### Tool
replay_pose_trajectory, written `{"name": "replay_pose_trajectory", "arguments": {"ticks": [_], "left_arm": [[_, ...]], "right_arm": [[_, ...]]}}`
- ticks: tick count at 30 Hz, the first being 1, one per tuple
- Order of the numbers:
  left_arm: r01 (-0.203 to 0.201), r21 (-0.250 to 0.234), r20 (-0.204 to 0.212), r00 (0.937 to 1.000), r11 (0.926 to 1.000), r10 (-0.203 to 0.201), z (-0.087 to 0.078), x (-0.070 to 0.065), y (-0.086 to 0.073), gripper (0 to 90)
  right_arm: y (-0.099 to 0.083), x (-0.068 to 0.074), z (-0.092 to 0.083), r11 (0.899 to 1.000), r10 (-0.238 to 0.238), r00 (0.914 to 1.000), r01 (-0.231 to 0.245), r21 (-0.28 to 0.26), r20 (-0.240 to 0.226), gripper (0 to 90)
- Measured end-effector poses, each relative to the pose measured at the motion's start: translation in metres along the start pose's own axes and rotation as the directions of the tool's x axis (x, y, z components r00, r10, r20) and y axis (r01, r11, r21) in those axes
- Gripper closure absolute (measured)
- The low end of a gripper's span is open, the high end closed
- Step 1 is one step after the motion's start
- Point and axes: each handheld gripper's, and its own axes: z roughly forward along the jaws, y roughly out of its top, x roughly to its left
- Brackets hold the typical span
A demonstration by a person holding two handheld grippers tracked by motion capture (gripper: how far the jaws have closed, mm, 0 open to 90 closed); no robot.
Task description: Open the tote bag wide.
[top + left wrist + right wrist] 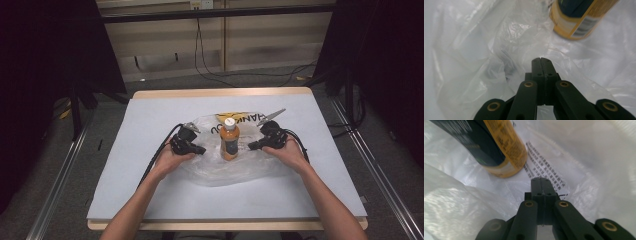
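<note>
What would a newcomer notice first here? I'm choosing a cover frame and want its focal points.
The orange bottle with a white cap stands upright mid-table on a crumpled clear plastic bag, bright against the white table. The left gripper and right gripper flank it, each with jaws shut and resting at the bag, pointing inward toward the bottle.

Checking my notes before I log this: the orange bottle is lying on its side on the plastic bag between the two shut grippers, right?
Not quite: the high view shows the orange bottle standing upright on the plastic bag, between the shut left gripper and right gripper.
</note>
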Motion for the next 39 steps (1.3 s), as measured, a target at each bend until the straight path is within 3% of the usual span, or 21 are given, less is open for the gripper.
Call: {"name": "replay_pose_trajectory", "arguments": {"ticks": [2, 3, 5, 7, 10, 11, 13, 14, 17, 18, 22, 25, 29, 30, 34, 35, 36, 37, 39], "left_arm": [[-0.004, -0.019, -0.004, 1.0000, 0.9998, 0.004, -0.003, 0.001, 0.000, 90.0], [-0.003, -0.063, -0.013, 0.9999, 0.9980, 0.002, -0.009, -0.002, 0.000, 90.0], [-0.011, -0.119, -0.008, 0.9999, 0.9928, 0.010, -0.015, -0.006, -0.001, 89.5], [-0.011, -0.145, -0.024, 0.9997, 0.9893, 0.007, -0.021, -0.009, -0.002, 90.0], [0.001, -0.204, -0.004, 1.0000, 0.9789, -0.002, -0.028, -0.011, -0.005, 90.0], [0.001, -0.204, -0.004, 1.0000, 0.9789, -0.002, -0.028, -0.011, -0.005, 90.0], [-0.002, -0.248, 0.017, 0.9998, 0.9688, 0.006, -0.036, -0.011, -0.008, 88.7], [-0.002, -0.248, 0.017, 0.9998, 0.9688, 0.006, -0.036, -0.011, -0.008, 88.7], [0.002, -0.286, 0.017, 0.9999, 0.9584, 0.003, -0.043, -0.012, -0.012, 84.0], [-0.006, -0.310, 0.003, 1.0000, 0.9507, 0.008, -0.047, -0.014, -0.015, 81.0], [-0.016, -0.326, -0.028, 0.9996, 0.9451, 0.007, -0.057, -0.019, -0.020, 65.7], [-0.032, -0.365, -0.054, 0.9985, 0.9305, 0.013, -0.064, -0.024, -0.023, 58.7], [-0.038, -0.380, -0.087, 0.9962, 0.9240, 0.005, -0.068, -0.027, -0.027, 42.5], [-0.043, -0.399, -0.098, 0.9952, 0.9161, 0.004, -0.071, -0.030, -0.031, 39.0], [-0.039, -0.408, -0.118, 0.9930, 0.9123, -0.010, -0.074, -0.033, -0.035, 24.1], [-0.026, -0.419, -0.111, 0.9935, 0.9077, -0.023, -0.077, -0.036, -0.038, 22.1], [-0.026, -0.419, -0.111, 0.9935, 0.9077, -0.023, -0.077, -0.036, -0.038, 19.7], [-0.040, -0.421, -0.132, 0.9911, 0.9062, -0.018, -0.080, -0.038, -0.039, 16.9], [-0.046, -0.429, -0.146, 0.9891, 0.9023, -0.019, -0.084, -0.039, -0.042, 14.9]], "right_arm": [[0.000, 0.000, -0.003, 1.000, 0.003, 1.0000, -0.003, -0.019, -0.001, 90.0], [0.000, 0.001, -0.009, 0.998, 0.009, 1.0000, -0.009, -0.064, 0.001, 90.0], [0.001, 0.004, -0.015, 0.995, 0.012, 0.9999, -0.012, -0.101, 0.006, 90.0], [0.001, 0.008, -0.020, 0.991, 0.008, 0.9998, -0.006, -0.131, 0.018, 90.0], [0.001, 0.013, -0.025, 0.988, 0.007, 0.9997, -0.003, -0.156, 0.023, 90.0], [0.001, 0.013, -0.025, 0.988, 0.007, 0.9997, -0.003, -0.156, 0.023, 90.0], [-0.001, 0.016, -0.030, 0.983, 0.012, 0.9994, -0.006, -0.184, 0.032, 90.0], [-0.001, 0.016, -0.030, 0.983, 0.012, 0.9994, -0.006, -0.184, 0.032, 90.0], [-0.007, 0.016, -0.038, 0.967, 0.043, 0.9985, -0.033, -0.252, 0.033, 90.0], [-0.010, 0.016, -0.041, 0.962, 0.044, 0.9983, -0.033, -0.270, 0.038, 90.0], [-0.017, 0.019, -0.053, 0.944, 0.078, 0.9961, -0.061, -0.325, 0.041, 69.9], [-0.023, 0.022, -0.061, 0.933, 0.078, 0.9958, -0.056, -0.354, 0.048, 58.6], [-0.030, 0.026, -0.071, 0.918, 0.088, 0.9935, -0.053, -0.394, 0.071, 41.6], [-0.031, 0.027, -0.073, 0.913, 0.096, 0.9924, -0.058, -0.404, 0.076, 35.0], [-0.035, 0.030, -0.081, 0.893, 0.113, 0.9907, -0.067, -0.446, 0.076, 19.6], [-0.036, 0.032, -0.083, 0.890, 0.117, 0.9900, -0.069, -0.451, 0.079, 17.0], [-0.036, 0.032, -0.083, 0.890, 0.117, 0.9900, -0.069, -0.451, 0.079, 17.0], [-0.038, 0.035, -0.088, 0.880, 0.122, 0.9886, -0.067, -0.470, 0.088, 9.7], [-0.039, 0.037, -0.090, 0.876, 0.130, 0.9871, -0.070, -0.478, 0.094, 7.8]]}}
